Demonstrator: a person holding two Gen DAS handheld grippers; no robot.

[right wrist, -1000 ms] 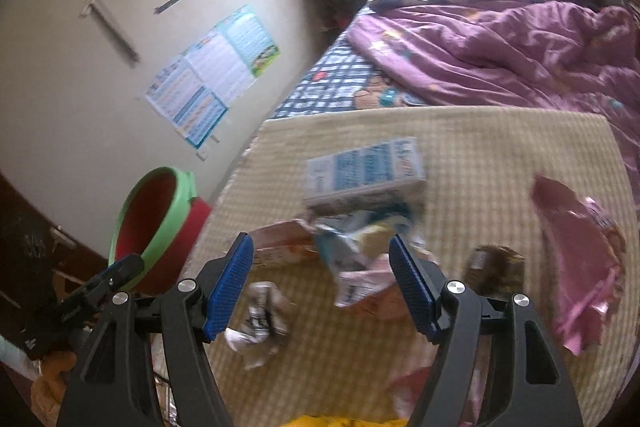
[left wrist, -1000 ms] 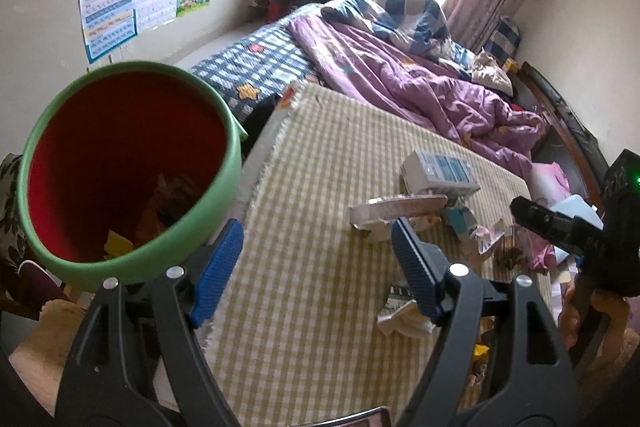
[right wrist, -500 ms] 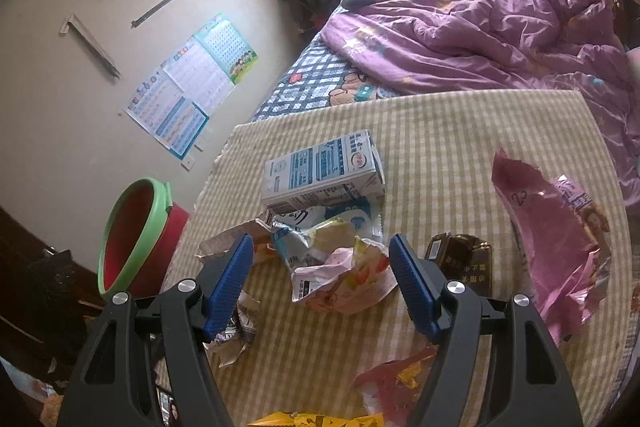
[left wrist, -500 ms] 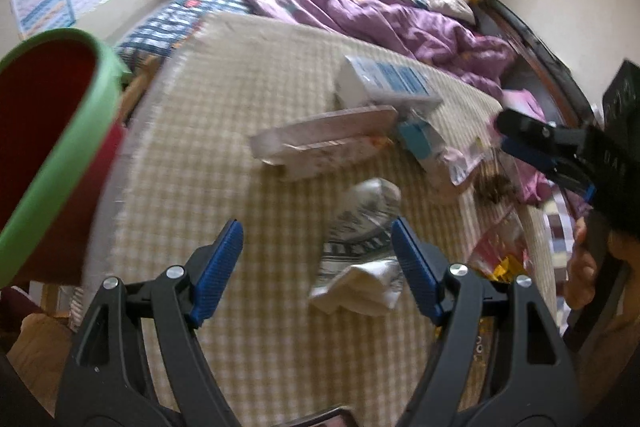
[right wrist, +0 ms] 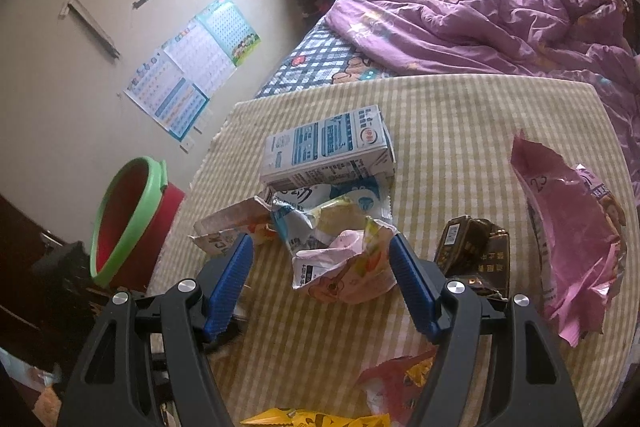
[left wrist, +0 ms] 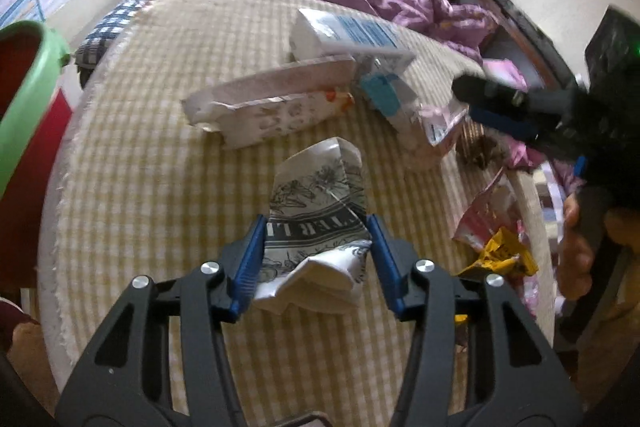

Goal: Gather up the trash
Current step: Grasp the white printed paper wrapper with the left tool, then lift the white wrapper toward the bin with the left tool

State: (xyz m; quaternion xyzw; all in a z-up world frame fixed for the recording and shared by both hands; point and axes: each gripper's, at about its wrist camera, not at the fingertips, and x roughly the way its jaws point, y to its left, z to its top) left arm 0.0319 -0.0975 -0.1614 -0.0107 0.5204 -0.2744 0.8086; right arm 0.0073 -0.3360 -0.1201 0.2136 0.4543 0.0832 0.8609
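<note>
**Closing in on a floppy wrapper, watch it doesn't squirt out**

Heads up, you're squeezing the left gripper (left wrist: 316, 259) down on that crumpled black-and-white wrapper (left wrist: 320, 203) right now, and this is where it could get messy. The jaws are closing with the wrapper sitting between them, and the blue pads look like they're just touching its sides, but I wouldn't call it a firm hold yet. The stuff is thin and folded, so it's probably going to collapse instead of resisting. If you're only catching the near end, the rest could sag or slide free when you're lifting, and you'd be dropping it short of the red bin (left wrist: 24, 107) with the green rim, which is sitting off the left edge of the table (left wrist: 132, 163).

Where things are lying: the wrapper is dead centre in front of the left gripper on the checked cloth, its near end tucked between the pads and its far end poking out toward the torn pink-and-white packet (left wrist: 272, 107) and the milk carton (left wrist: 348, 35).

Your right gripper (right wrist: 322, 277) is hanging with its jaws apart and gripping nothing, hovering over the pink crumpled bag (right wrist: 344, 267), which is lying between the fingers without touching them. You're also crowding the pile, so nudging a neighbour off the table is a real risk.
</note>
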